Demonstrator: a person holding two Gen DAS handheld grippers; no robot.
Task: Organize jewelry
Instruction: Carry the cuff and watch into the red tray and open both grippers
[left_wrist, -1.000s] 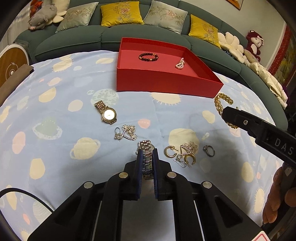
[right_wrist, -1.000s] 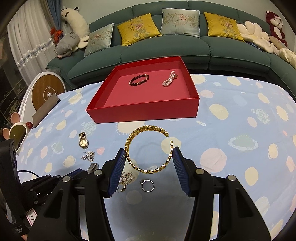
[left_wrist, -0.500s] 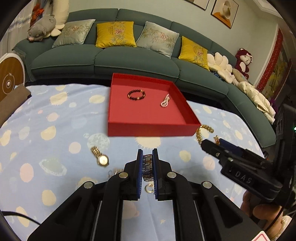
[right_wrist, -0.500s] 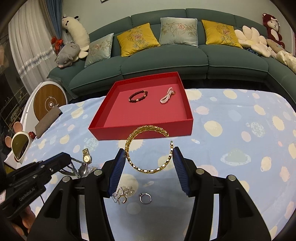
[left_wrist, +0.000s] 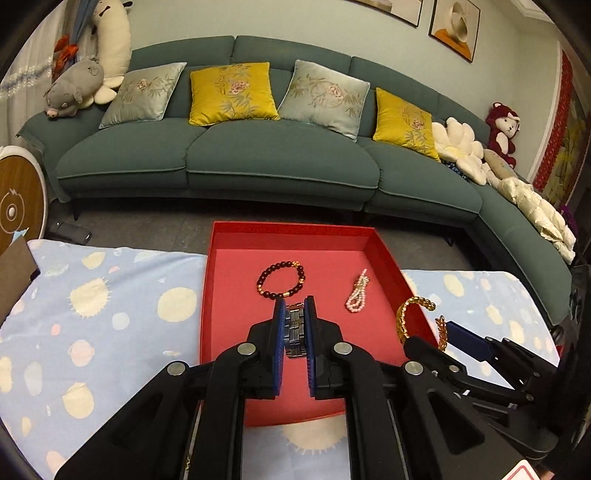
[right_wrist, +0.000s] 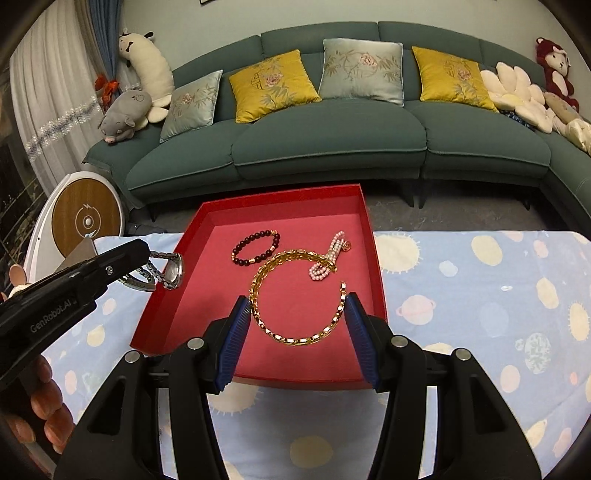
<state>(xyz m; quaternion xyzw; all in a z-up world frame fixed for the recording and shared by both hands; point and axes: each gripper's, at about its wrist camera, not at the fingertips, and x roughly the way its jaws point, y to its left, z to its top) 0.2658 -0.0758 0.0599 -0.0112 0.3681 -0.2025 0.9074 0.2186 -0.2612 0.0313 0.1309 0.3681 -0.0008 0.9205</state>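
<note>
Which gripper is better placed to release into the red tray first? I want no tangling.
Probably right. The right gripper holds the gold bangle over bare floor of the red tray. The left gripper holds the silver watch near the dark bead bracelet.

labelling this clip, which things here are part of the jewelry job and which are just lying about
Job: silver metal-link watch in left gripper; gold chain cuff bracelet in right gripper; red shallow tray; dark beaded bracelet; pink pearl strand.
Lying about: teal sofa; plush toys.
</note>
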